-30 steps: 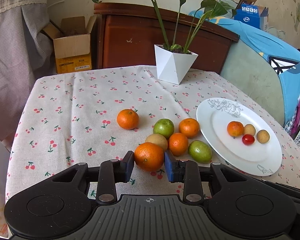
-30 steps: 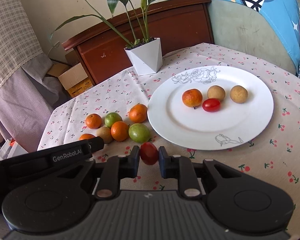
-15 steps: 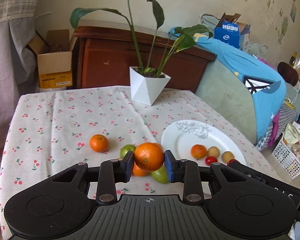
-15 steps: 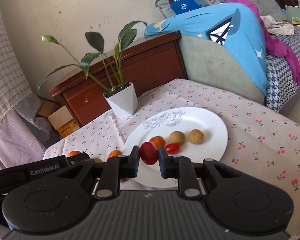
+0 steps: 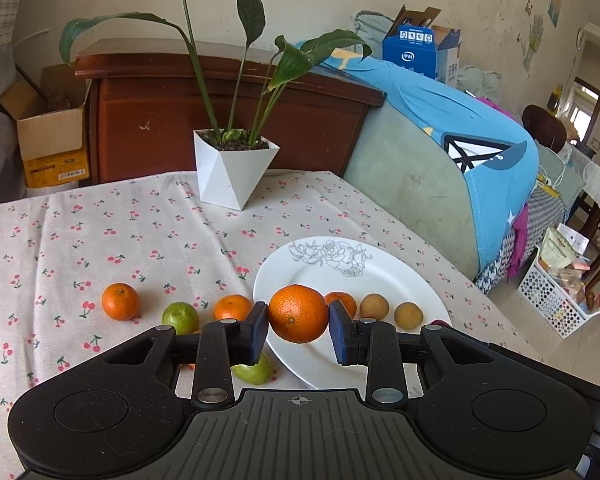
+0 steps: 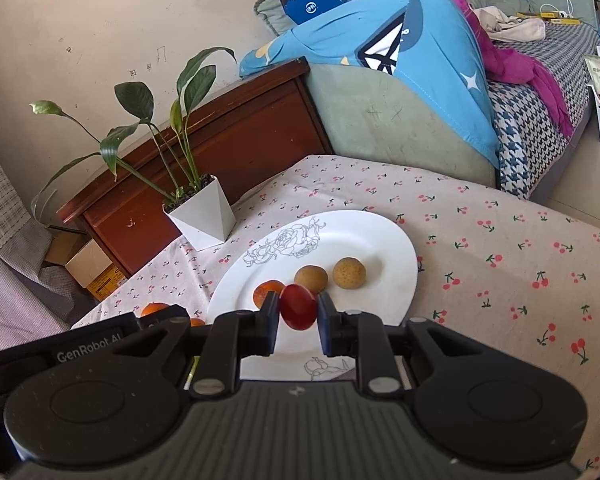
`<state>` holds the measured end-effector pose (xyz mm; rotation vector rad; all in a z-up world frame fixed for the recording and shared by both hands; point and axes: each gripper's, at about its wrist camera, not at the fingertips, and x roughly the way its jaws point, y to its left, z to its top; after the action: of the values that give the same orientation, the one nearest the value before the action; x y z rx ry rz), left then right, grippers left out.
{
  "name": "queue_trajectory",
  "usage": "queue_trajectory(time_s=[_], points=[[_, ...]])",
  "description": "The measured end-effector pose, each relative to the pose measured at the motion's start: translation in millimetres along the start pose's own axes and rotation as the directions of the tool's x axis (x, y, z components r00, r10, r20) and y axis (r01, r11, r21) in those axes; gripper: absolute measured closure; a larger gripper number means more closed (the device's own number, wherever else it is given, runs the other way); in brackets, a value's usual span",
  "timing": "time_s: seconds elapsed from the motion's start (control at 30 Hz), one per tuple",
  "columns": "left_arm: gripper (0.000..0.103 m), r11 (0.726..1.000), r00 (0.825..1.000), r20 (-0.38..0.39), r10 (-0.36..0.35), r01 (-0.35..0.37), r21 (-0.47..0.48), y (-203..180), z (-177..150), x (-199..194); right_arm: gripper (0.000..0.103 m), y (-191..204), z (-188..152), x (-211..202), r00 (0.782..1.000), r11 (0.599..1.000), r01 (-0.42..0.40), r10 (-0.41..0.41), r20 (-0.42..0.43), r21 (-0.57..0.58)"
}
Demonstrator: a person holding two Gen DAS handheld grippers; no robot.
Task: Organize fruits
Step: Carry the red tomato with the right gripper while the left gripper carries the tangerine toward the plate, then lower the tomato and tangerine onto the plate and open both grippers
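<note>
My left gripper (image 5: 298, 330) is shut on a large orange (image 5: 298, 313) and holds it in the air over the near left rim of the white plate (image 5: 380, 276). My right gripper (image 6: 298, 322) is shut on a small red tomato (image 6: 298, 307) above the same plate (image 6: 396, 256). On the plate lie a small orange fruit (image 6: 267, 290) and two brown round fruits (image 6: 311, 278) (image 6: 349, 273). Left of the plate, on the cloth, lie oranges (image 5: 120, 301) (image 5: 232, 307) and green fruits (image 5: 180, 317) (image 5: 254, 372).
A white pot with a leafy plant (image 5: 234, 172) stands at the back of the table. A brown cabinet (image 5: 148, 120) and a cardboard box (image 5: 48, 132) are behind it. A sofa with a blue cover (image 5: 440, 152) is on the right. The table has a cherry-print cloth (image 5: 100, 232).
Both grippers lifted their fruit off the table and moved over the plate. The left carried the orange up and to the right; the right carried the tomato up over the plate.
</note>
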<state>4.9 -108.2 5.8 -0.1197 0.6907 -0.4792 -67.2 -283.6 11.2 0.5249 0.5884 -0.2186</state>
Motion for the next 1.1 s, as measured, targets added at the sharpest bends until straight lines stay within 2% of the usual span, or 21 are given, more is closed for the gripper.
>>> queue_trajectory(time_s=[0.57, 0.7, 0.73, 0.87, 0.97, 1.1], points=[[0.073, 1.000, 0.998, -0.057, -0.016, 0.016, -0.013, -4, -7, 40, 0.083, -9, -4, 24, 0.999, 0.998, 0.012, -0.009, -0.054, 0.066], [0.072, 1.000, 0.998, -0.056, -0.022, 0.022, -0.014, -6, -7, 46, 0.079, -12, -3, 26, 0.999, 0.996, 0.016, -0.012, -0.047, 0.083], [0.070, 1.000, 0.998, -0.056, -0.022, 0.021, -0.013, -7, -7, 46, 0.079, -13, -2, 25, 0.999, 0.996, 0.011, -0.007, -0.042, 0.092], [0.044, 1.000, 1.000, -0.023, -0.001, 0.000, -0.014, -9, -3, 37, 0.079, -14, 1, 21, 1.000, 0.995, 0.004, -0.001, -0.022, 0.104], [0.033, 1.000, 1.000, 0.001, 0.016, -0.016, -0.011, -7, 4, 27, 0.078, -13, 2, 20, 1.000, 0.994, -0.011, 0.013, -0.021, 0.110], [0.027, 0.998, 0.998, 0.005, 0.058, -0.058, -0.019, -2, 10, 15, 0.073, -9, 2, 19, 0.999, 0.995, -0.030, 0.032, -0.025, 0.093]])
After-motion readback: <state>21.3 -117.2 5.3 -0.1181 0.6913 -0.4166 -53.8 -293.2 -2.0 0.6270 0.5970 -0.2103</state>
